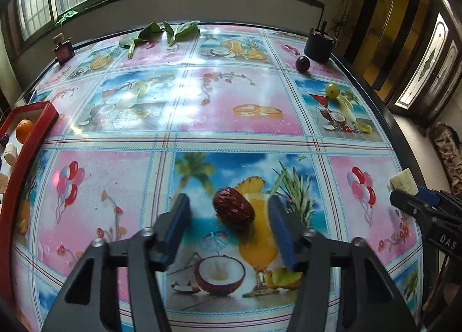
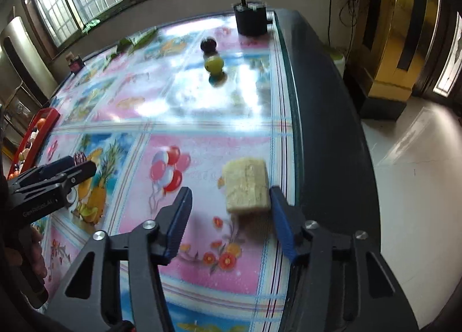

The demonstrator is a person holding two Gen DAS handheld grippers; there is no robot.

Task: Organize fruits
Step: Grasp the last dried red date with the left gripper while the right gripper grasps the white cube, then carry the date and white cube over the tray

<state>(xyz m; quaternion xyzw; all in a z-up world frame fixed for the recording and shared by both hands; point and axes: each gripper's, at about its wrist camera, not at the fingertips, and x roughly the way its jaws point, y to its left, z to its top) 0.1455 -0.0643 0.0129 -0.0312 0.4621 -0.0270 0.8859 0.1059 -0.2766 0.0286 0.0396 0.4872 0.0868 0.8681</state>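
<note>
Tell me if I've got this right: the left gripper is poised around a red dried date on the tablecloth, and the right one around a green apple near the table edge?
Not quite. The right gripper frames a pale yellowish block, not a green apple, as the right wrist view shows; a small green fruit sits farther back. The left gripper is indeed poised around the red dried date.

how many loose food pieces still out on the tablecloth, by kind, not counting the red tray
red date: 1
pale cut chunk: 1
dark round fruit: 1
green round fruit: 1
total: 4
</note>
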